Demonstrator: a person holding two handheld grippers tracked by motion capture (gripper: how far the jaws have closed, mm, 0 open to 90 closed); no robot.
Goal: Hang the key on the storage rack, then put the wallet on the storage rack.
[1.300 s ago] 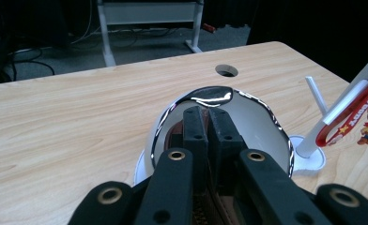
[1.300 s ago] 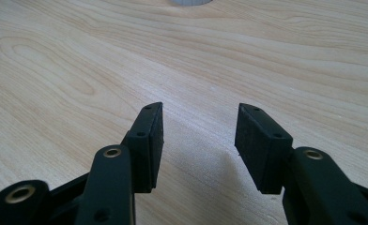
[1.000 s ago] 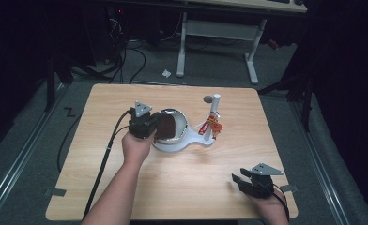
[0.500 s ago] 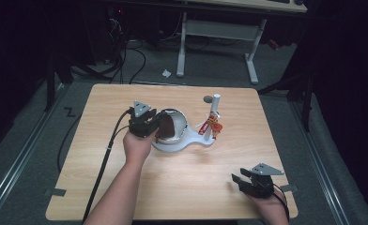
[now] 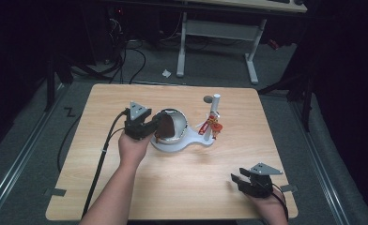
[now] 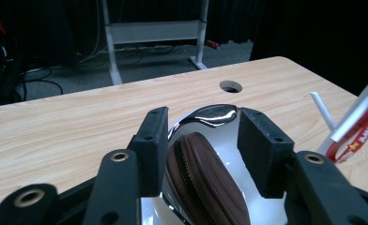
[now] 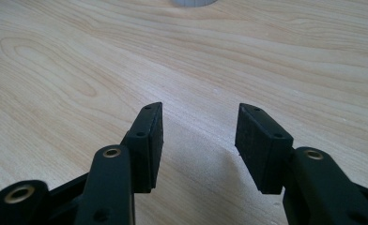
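The left hand-held gripper (image 5: 150, 127) sits at the shiny bowl (image 5: 178, 123) on the desk (image 5: 182, 183), jaws spread wide around a brown zipped pouch (image 6: 205, 187) in the bowl, not pinching it. The right hand-held gripper (image 5: 241, 180) rests well away from the bowl, jaws apart, holding nothing.

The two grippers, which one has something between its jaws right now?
The left gripper, at the shiny bowl: a brown zipped pouch sits between its open jaws. The right gripper has bare table between its jaws.
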